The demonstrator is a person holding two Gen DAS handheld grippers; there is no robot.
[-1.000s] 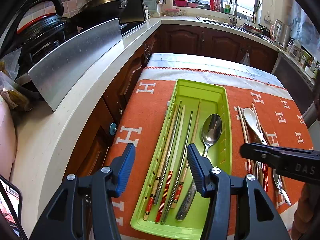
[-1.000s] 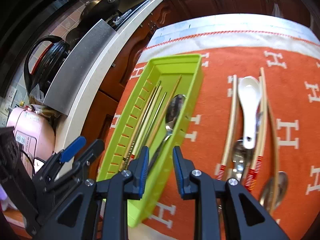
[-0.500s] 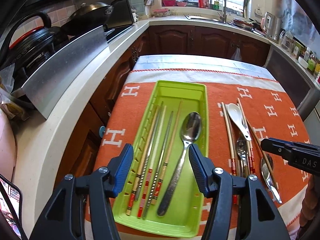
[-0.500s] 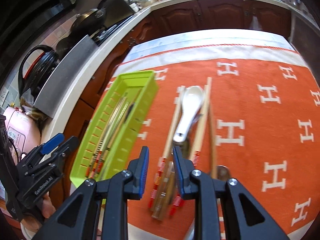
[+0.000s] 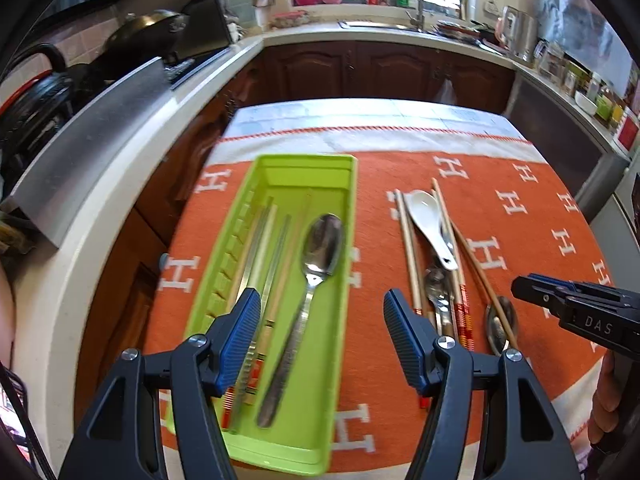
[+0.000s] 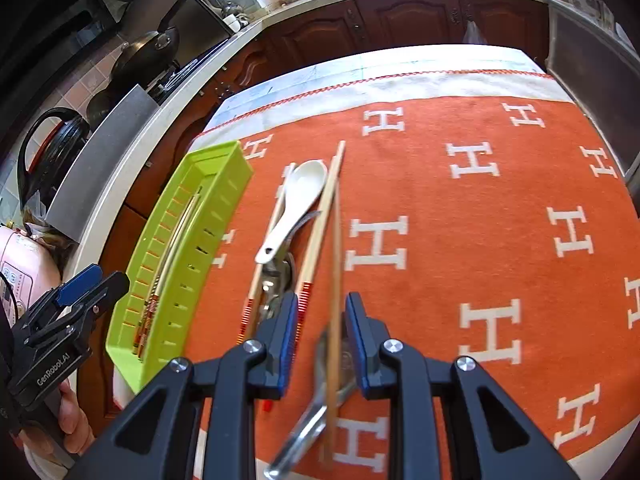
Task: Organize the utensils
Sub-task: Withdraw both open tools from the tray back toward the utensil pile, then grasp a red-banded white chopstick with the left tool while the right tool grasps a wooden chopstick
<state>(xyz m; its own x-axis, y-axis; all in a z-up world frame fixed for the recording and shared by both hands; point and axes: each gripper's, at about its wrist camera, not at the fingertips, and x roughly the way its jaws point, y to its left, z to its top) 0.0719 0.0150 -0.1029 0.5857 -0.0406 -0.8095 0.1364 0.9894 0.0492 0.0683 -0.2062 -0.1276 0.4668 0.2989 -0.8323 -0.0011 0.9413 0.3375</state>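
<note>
A lime green utensil tray [image 5: 348,208] [image 6: 224,168] lies on the orange cloth [image 5: 500,240] and holds several chopsticks [image 5: 260,264] and a steel spoon [image 5: 320,248]. To its right lie a white ceramic spoon [image 5: 430,220] [image 6: 296,200], loose chopsticks [image 5: 408,248] [image 6: 316,232] and steel spoons [image 5: 500,322]. My left gripper [image 5: 320,336] is open above the tray's near end. My right gripper [image 6: 320,332] is open, its jaws on either side of one wooden chopstick [image 6: 335,280] and a steel spoon [image 6: 316,420].
A white counter [image 5: 80,240] runs along the left with a steel splash guard [image 5: 92,140], a wok [image 5: 148,28] and a black pot [image 6: 52,148]. Dark wood cabinets [image 5: 380,68] and a sink stand behind. The table's near edge lies just below the tray.
The left gripper has drifted right and back and opened wider. The right gripper has moved right from the tray to the loose pile and now straddles a chopstick.
</note>
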